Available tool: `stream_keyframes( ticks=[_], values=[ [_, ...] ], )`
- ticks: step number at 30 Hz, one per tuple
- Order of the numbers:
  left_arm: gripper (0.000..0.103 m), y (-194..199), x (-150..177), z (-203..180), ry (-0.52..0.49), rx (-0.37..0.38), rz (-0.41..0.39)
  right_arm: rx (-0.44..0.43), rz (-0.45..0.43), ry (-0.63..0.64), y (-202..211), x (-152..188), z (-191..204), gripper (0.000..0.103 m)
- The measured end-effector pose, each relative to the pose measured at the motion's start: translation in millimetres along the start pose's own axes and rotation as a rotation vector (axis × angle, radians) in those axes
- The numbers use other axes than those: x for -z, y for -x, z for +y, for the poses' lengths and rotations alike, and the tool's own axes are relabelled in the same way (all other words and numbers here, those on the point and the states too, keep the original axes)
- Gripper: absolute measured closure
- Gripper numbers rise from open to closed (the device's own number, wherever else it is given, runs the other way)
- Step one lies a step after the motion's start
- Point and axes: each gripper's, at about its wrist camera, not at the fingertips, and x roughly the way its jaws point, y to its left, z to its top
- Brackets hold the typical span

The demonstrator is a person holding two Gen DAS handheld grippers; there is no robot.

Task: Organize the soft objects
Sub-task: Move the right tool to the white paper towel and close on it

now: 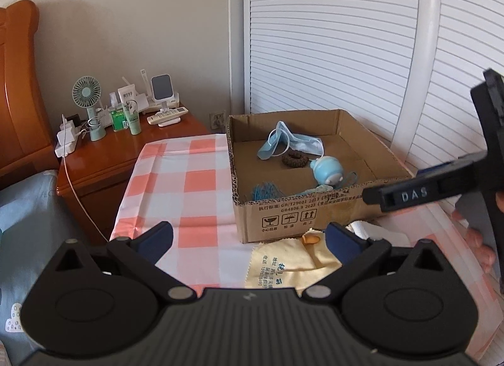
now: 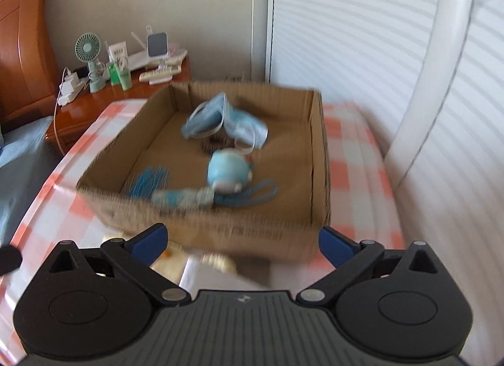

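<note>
An open cardboard box (image 1: 245, 158) (image 2: 318, 151) stands on the checked cloth. In it lie a blue face mask (image 1: 293, 142) (image 2: 226, 120), a brown scrunchie (image 1: 293, 158), a round blue plush toy (image 1: 326, 170) (image 2: 230, 172) and a blue tassel (image 1: 266, 192) (image 2: 148, 180). In front of the box lie a yellow cloth (image 1: 283, 262), a small orange piece (image 1: 310, 239) and a white soft item (image 1: 365, 229). My left gripper (image 1: 249, 240) is open and empty above the yellow cloth. My right gripper (image 2: 241, 241) is open and empty before the box; it also shows at the right of the left wrist view (image 1: 425, 192).
A wooden nightstand (image 1: 132, 158) at the back left holds a small fan (image 1: 86, 95), bottles, remotes and a charger with a white cable. A wooden headboard (image 1: 15, 82) and blue bedding (image 1: 28, 224) are at the left. White slatted doors (image 1: 330, 35) stand behind.
</note>
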Motion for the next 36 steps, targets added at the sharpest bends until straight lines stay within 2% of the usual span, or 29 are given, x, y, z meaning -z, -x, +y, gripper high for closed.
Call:
stream_keyframes(
  ticks=[6, 15, 26, 29, 32, 36],
  values=[
    [0.001, -1, 6, -5, -0.007, 0.000, 0.024, -0.028, 0.070, -0.021, -6, 41, 11, 0.000],
    [0.001, -6, 11, -7, -0.008, 0.013, 0.047, -0.045, 0.142, -0.102, -19, 62, -7, 0.000],
    [0.001, -13, 14, -11, -0.009, 0.038, 0.066, -0.063, 0.137, -0.201, -16, 74, -40, 0.000],
    [0.001, -15, 15, -12, -0.014, 0.043, 0.069, -0.064, 0.112, -0.187, -16, 79, -40, 0.000],
    [0.001, -16, 15, -12, -0.011, 0.044, 0.072, -0.082, 0.087, -0.148, -15, 85, -36, 0.004],
    [0.001, -18, 15, -10, -0.006, 0.042, 0.081, -0.129, 0.055, -0.141, -11, 90, -35, 0.017]
  ],
)
